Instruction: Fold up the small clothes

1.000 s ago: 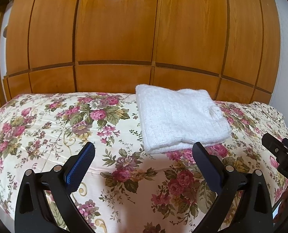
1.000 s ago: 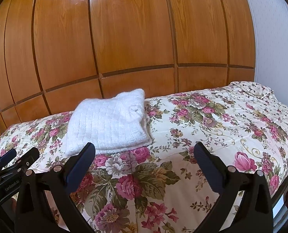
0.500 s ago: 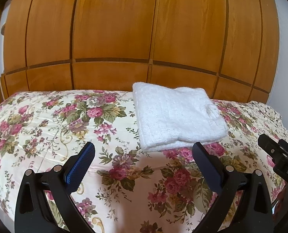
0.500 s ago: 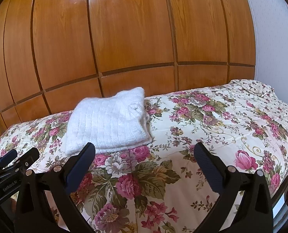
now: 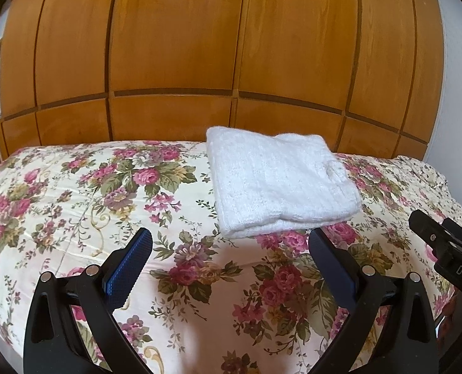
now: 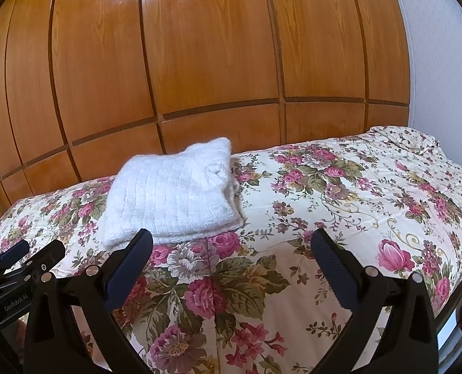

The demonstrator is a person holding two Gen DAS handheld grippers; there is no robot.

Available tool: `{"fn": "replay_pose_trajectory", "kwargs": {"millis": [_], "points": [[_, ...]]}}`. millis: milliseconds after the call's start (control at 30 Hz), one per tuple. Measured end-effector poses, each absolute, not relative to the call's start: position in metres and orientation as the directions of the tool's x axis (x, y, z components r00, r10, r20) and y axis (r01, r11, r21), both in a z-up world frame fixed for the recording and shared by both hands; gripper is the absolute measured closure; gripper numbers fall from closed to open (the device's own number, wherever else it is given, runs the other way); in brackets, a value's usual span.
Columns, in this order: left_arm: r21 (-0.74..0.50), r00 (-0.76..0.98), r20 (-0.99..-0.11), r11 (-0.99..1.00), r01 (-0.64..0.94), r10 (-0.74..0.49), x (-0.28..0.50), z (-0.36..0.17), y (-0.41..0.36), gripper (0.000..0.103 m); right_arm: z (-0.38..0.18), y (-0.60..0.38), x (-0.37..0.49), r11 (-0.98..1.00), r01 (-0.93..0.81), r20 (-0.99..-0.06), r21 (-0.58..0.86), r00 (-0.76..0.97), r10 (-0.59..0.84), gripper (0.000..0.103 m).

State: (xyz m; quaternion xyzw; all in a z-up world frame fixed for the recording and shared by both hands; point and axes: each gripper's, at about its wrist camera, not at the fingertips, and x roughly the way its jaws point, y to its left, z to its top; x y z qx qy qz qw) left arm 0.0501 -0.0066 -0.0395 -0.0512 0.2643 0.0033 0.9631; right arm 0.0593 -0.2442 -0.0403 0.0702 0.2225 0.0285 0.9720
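Left wrist: folded white knit [image 5: 280,184] on floral bedspread [image 5: 75,193], wooden wardrobe [image 5: 174,46] behind; both tongs wide, empty.

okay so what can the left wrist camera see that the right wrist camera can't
Only the left wrist view shows the right tongs at its right edge and the bedspread's left stretch. Only the right wrist view shows the left tongs at its left edge and the white wall. Both show the folded white knit garment lying on the floral bedspread, the wooden wardrobe doors behind, and each view's own tongs open, holding nothing.
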Motion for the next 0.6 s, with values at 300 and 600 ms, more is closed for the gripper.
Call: {"fn": "replay_pose_trajectory", "kwargs": {"millis": [300, 600], "points": [[-0.097, 0.856, -0.516, 0.995, -0.024, -0.03, 0.0522, -0.0409, -0.0068, 0.004, -0.0433, -0.2452, 0.0598, 0.988, -0.021, -0.435, 0.15, 0.897, 0.085, 0.002], [-0.093, 0.852, -0.523, 0.995, -0.037, -0.017, 0.0564, -0.0447, -0.0068, 0.004, -0.0473, -0.2483, 0.0679, 0.988, -0.011, -0.45, 0.151, 0.889, 0.079, 0.002]]}}
